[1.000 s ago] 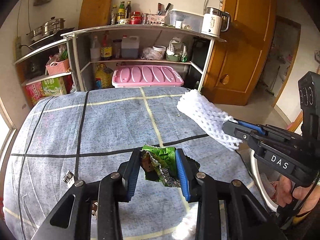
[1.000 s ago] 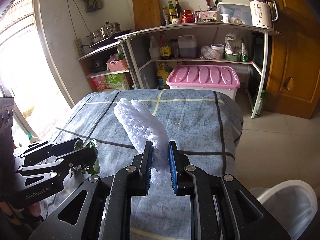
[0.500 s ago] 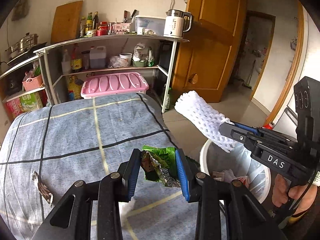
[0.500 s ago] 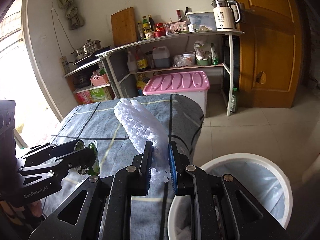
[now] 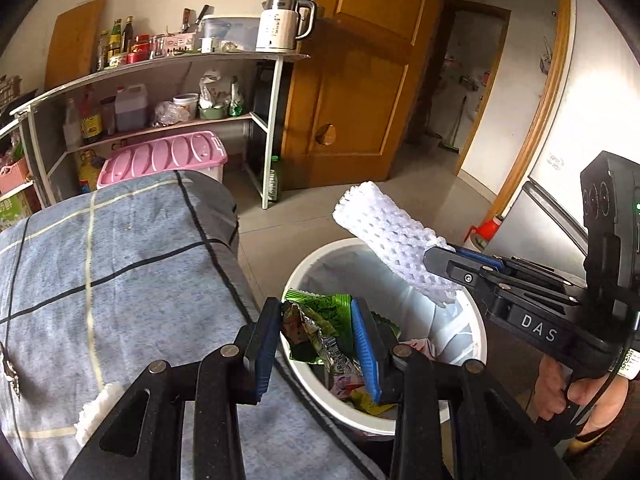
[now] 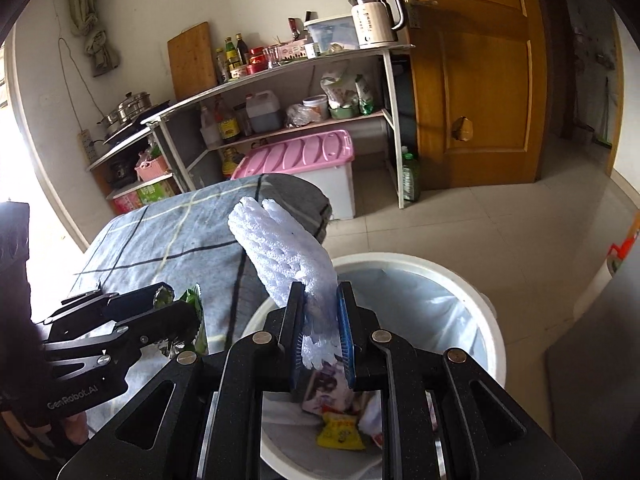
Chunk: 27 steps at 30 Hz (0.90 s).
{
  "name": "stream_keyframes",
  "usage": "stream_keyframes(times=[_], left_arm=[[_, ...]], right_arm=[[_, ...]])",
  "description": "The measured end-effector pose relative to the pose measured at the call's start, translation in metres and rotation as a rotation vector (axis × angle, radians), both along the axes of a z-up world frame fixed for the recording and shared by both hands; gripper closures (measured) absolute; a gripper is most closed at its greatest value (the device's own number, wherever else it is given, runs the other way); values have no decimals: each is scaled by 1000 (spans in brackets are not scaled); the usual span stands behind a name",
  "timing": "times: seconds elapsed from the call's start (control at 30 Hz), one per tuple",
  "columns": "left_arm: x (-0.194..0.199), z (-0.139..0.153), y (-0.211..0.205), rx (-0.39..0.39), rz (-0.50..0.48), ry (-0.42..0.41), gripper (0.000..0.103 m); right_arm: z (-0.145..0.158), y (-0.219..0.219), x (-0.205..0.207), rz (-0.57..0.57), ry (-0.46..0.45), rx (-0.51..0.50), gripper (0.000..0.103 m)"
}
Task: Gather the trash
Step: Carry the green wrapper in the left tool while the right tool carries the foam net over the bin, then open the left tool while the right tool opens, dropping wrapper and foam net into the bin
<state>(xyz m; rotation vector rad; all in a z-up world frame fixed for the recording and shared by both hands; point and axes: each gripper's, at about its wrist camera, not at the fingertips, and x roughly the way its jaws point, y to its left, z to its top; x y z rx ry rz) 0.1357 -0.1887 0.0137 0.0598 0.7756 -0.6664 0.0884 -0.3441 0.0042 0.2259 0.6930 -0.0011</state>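
Note:
My left gripper (image 5: 316,320) is shut on a crumpled green foil snack wrapper (image 5: 316,330), held over the near rim of a white trash bin (image 5: 476,320). My right gripper (image 6: 320,316) is shut on a white foam fruit net (image 6: 280,248), which sticks up and out over the same bin (image 6: 480,304). In the left wrist view the right gripper (image 5: 434,256) and its foam net (image 5: 392,240) hang over the bin's far side. The left gripper (image 6: 188,312) with its wrapper (image 6: 196,300) shows at the left of the right wrist view. Wrappers lie inside the lined bin.
The bin stands on a tiled floor beside a table under a blue-grey checked cloth (image 5: 120,260). A scrap (image 5: 10,372) and a white foam piece (image 5: 96,408) lie on the cloth. Behind stand shelves (image 5: 160,80), a pink-lidded box (image 5: 164,156) and a wooden door (image 5: 360,60).
Both grippers have swung from over the table to the right, over the trash bin, each still holding its item. The bin has come into full view below them.

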Motion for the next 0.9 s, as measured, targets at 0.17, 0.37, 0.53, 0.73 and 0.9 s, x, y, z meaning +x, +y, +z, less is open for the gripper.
stream_keyframes(times=[0.17,0.37,0.53,0.73,0.9], left_arm=[[-7,-12,-32,20,-53,17,67],[-13,-29,-58,50,-81,41,66],[-12,-38,-69,68,-89,65,65],[-7,-44,-72,79,-85,82,61],[-6,-49,-71,83,-83,96,58]], right_arm=[[-14,-27,-13,-49,35,-11,86],[-34,-48,-18,-84,91,-12,86],[-48,-59,-19,-102,121,-12,86],[-58,-64,-17,-101,152,-5,83],[-61,-64,-16,-121,160,-8,65]])
